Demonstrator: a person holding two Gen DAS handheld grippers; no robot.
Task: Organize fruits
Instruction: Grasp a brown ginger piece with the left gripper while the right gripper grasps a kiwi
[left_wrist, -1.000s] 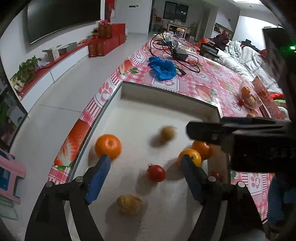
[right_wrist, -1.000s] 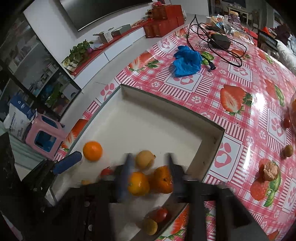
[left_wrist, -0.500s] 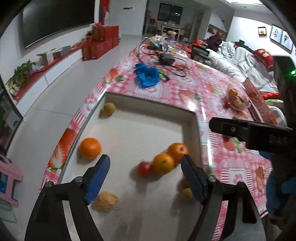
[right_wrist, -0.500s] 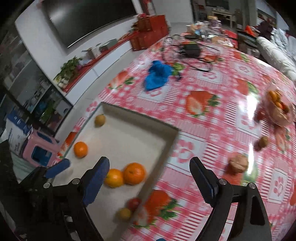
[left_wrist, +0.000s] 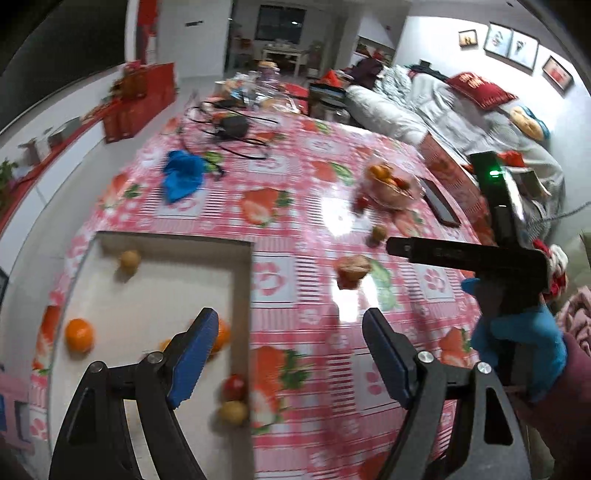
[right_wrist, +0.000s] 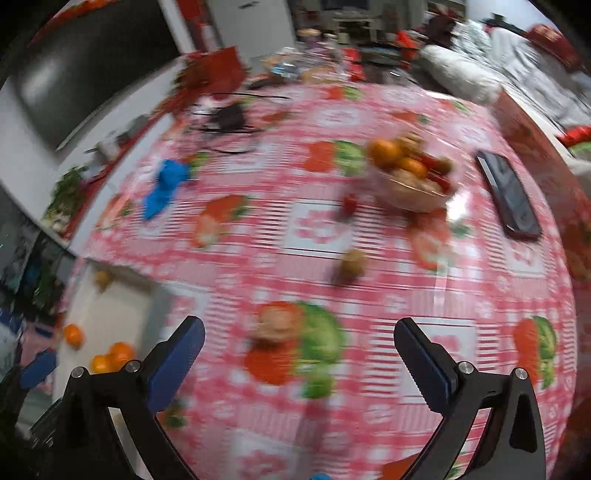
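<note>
The strawberry-print tablecloth (right_wrist: 461, 280) fills my view. My right gripper (right_wrist: 299, 354), jaws just opened wide and empty, hangs above the walnut (right_wrist: 271, 326) at lower centre. I centre it before closing; the tray (right_wrist: 110, 310) sits lower left.

Motion blur smears the red-and-white strawberry-print tablecloth (right_wrist: 295, 258) in the right wrist view. The left gripper's blue finger (left_wrist: 194, 356) half hides an orange fruit (left_wrist: 221, 334) in the shallow white tray (left_wrist: 242, 295).
</note>
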